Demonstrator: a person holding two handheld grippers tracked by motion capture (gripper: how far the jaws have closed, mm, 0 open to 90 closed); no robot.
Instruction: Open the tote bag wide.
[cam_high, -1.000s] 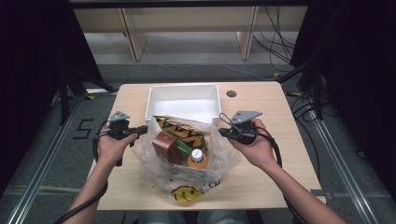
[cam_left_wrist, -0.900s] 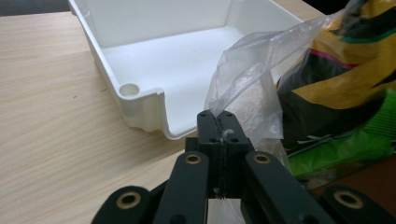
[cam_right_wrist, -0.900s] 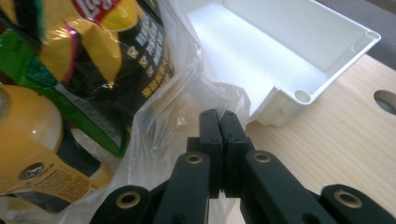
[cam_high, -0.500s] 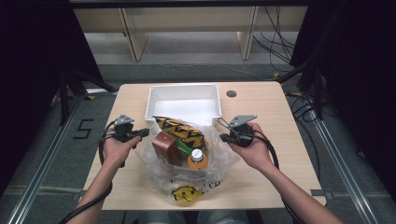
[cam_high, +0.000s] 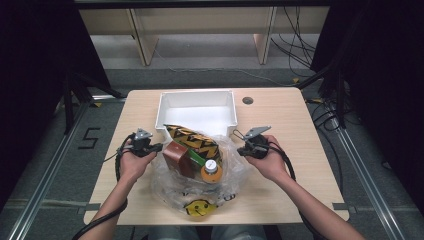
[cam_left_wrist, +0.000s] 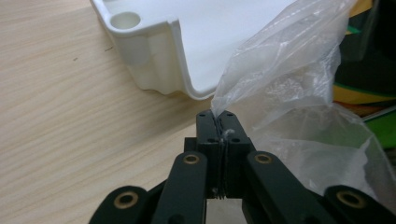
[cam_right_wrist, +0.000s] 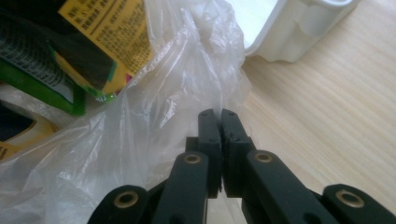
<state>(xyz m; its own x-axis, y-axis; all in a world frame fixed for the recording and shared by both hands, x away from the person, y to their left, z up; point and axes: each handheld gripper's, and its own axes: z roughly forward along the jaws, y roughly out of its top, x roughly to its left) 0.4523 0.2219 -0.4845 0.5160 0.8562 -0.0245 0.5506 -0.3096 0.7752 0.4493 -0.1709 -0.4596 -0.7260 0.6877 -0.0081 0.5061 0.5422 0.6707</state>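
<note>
Clear plastic bag (cam_high: 200, 175) sits mid-table, just in front of the white tray (cam_high: 197, 102). Inside: yellow-black packet (cam_high: 192, 137), brown box (cam_high: 176, 157), orange bottle w/ white cap (cam_high: 211, 170). Left gripper (cam_left_wrist: 217, 122) pinches bag's edge; right gripper (cam_right_wrist: 218, 119) clamped on the opposite edge.

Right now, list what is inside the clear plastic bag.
Inside the plastic bag: a yellow-and-black zigzag packet, a brown box and an orange bottle with a white cap. Whatever lies beneath them is covered.
</note>
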